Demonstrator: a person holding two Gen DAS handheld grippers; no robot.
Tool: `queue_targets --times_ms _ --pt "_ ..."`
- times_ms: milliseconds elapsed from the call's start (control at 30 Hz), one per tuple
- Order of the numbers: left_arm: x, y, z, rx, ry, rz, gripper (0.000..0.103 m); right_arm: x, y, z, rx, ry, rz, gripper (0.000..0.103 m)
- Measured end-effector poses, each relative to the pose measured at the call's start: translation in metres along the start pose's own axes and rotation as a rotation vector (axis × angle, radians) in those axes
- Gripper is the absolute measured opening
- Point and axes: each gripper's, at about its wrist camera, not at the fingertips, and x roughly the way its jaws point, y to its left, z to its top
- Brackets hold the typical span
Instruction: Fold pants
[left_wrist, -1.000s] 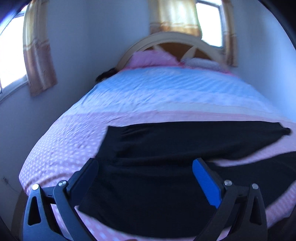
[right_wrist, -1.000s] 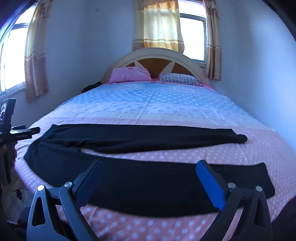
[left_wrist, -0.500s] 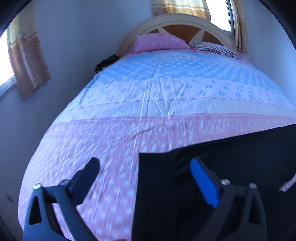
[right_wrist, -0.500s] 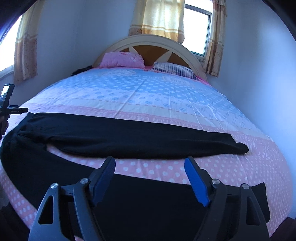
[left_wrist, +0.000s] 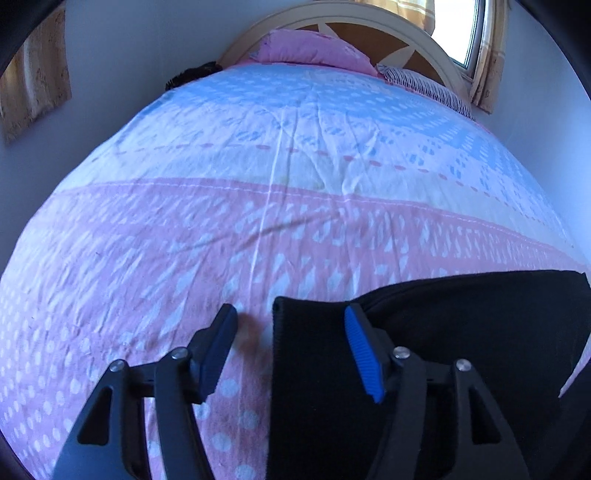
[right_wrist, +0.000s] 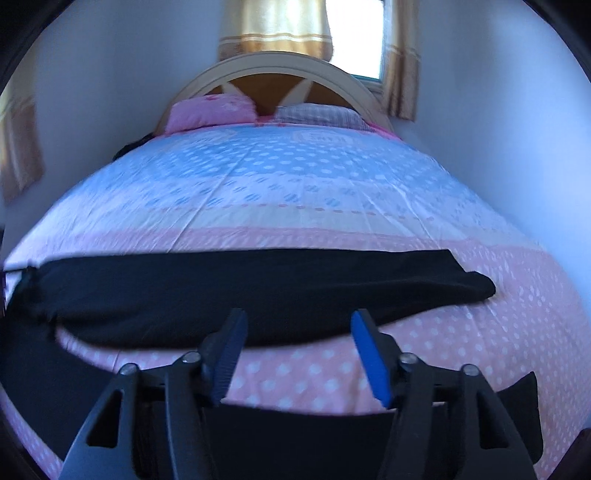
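Two grippers hung low over the bed, both with jaws spread wide and nothing held between them. The left gripper (left_wrist: 290, 321) straddled the corner of the black pants (left_wrist: 461, 354): its dark finger stood over bare bedsheet (left_wrist: 258, 221) just left of the cloth edge, while its blue-padded finger stood over the black fabric itself. Whether either finger touched the surface could not be told. The right gripper (right_wrist: 297, 326) was spread across a pink strip of bedsheet (right_wrist: 314, 376) that lay between the two trouser legs, the far leg (right_wrist: 258, 291) stretching as a long dark band beyond its fingertips and the near leg (right_wrist: 295, 435) lying beneath its black arms toward the foot of the bed.

Relative to the pants, the sheet's pink dotted zone surrounded them, and farther off it turned pale and then blue. Beyond that, at the head of the bed, sat a pink pillow (right_wrist: 210, 112) and a striped pillow (right_wrist: 317, 114) against an arched headboard (right_wrist: 273, 70), with a yellow curtain (right_wrist: 273, 26) and a bright window (right_wrist: 364, 37) above.
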Motion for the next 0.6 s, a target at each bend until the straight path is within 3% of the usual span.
queue_targets --times_ms 100,300,400,433,500,533,600 --pt "0.000 -0.002 0.003 0.018 0.005 0.002 0.063 0.007 -0.032 0.014 0.083 0.007 -0.001 0.059" --pt "0.003 -0.001 0.006 0.024 0.001 0.011 0.063 0.015 -0.063 0.023 0.103 0.013 -0.063 0.059" --pt "0.007 0.000 0.008 0.023 0.021 -0.008 0.077 0.021 -0.078 0.022 0.131 0.031 -0.069 0.059" --pt "0.011 -0.006 0.007 0.063 0.052 -0.014 0.088 0.022 -0.082 0.021 0.143 0.035 -0.068 0.059" --pt "0.013 -0.017 0.010 0.124 0.053 0.038 0.089 0.024 -0.089 0.020 0.152 0.038 -0.075 0.059" --pt "0.013 -0.019 0.011 0.131 0.050 0.052 0.086 0.025 -0.091 0.019 0.151 0.038 -0.080 0.059" --pt "0.010 -0.022 0.015 0.140 0.025 0.032 0.055 0.026 -0.097 0.018 0.149 0.041 -0.097 0.059"
